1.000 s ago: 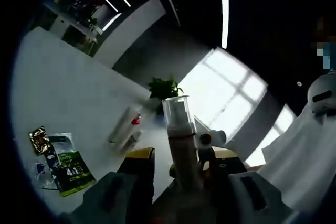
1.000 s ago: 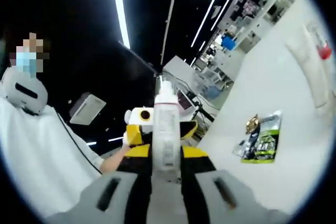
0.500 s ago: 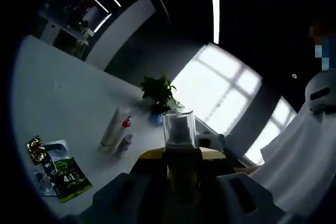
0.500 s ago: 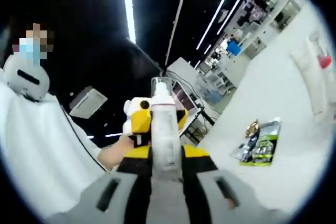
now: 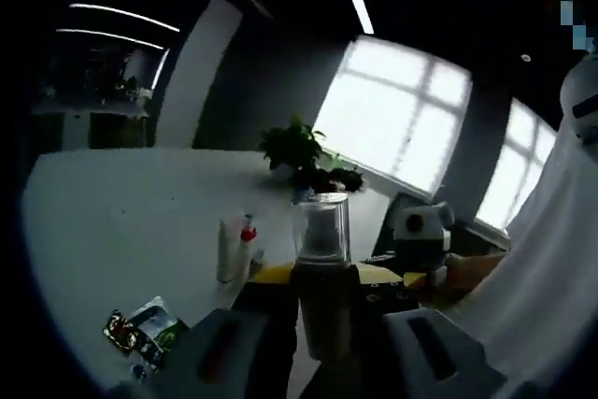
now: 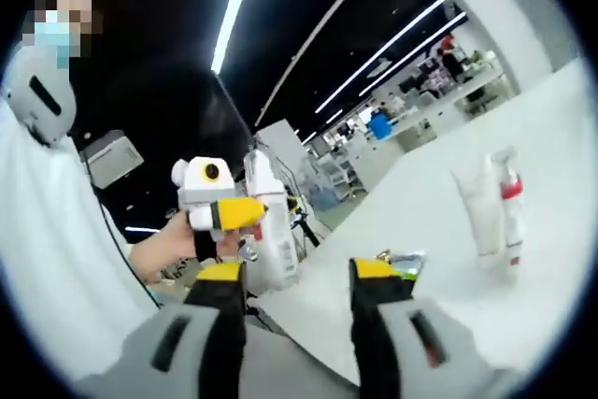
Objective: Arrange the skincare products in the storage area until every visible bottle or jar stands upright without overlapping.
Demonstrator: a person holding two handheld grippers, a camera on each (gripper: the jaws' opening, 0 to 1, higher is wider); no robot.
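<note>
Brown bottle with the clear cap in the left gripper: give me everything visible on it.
The brown bottle with a clear cap is a slim, dark brownish cylinder topped by a wide transparent cap with a pale inner part. It stands upright in the left gripper view, clamped between the left gripper jaws, held above the white table. No label is readable.

White surface (image 5: pixel 121 221). Brownish bottle (image 5: pixel 323 310) with clear cap, in the left claw (image 5: pixel 322 348), which has grey jaws with yellow behind. White tube (image 5: pixel 230 249) and a small bottle with a red top (image 5: pixel 248 231) just beside it. Green-and-gold sachets (image 5: pixel 140 332) near the tube. Green plant (image 5: pixel 299 147) beyond the tube. Right claw (image 6: pixel 291 301): grey jaws, yellow-tipped black fingers (image 6: pixel 371 273). White bottle (image 6: pixel 271 231) with printed label. Person's white sleeve (image 6: pixel 47 240).
</note>
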